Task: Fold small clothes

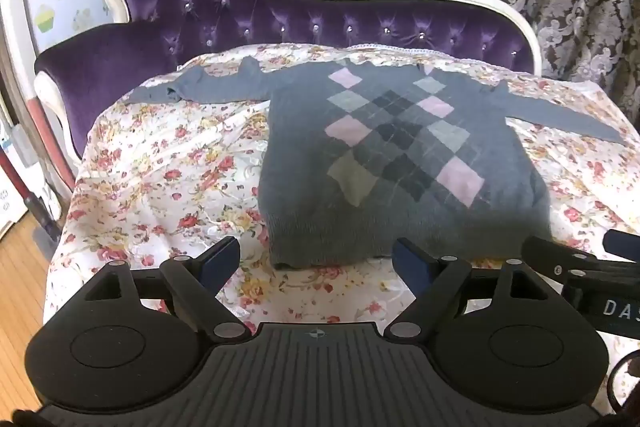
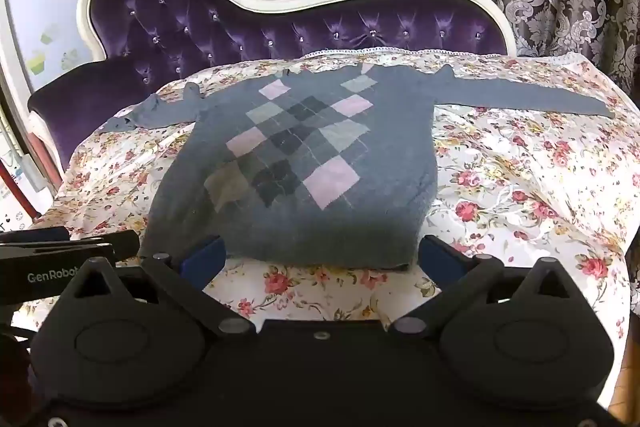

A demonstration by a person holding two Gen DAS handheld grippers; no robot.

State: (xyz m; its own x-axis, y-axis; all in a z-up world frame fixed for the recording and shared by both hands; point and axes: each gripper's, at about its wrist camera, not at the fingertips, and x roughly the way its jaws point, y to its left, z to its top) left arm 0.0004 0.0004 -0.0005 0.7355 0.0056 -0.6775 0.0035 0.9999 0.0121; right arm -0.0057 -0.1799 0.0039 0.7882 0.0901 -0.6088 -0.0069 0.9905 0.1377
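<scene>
Basically nothing folded yet. Grey argyle sweater [image 1: 400, 163] lies flat, front up, on the floral cover [image 1: 168, 179] over the purple sofa [image 1: 224, 11], both sleeves spread out to the sides; left sleeve [image 1: 192, 91] a bit rumpled, right sleeve [image 2: 520, 97] straight. Left gripper [image 1: 316, 261] and right gripper [image 2: 320, 253] hover just short of the near hem, jaws wide apart, w/ nothing between them. Judging by that, the whole job is left: sleeves in, then body folded over. Hem corners look like the likely first grab.
</scene>
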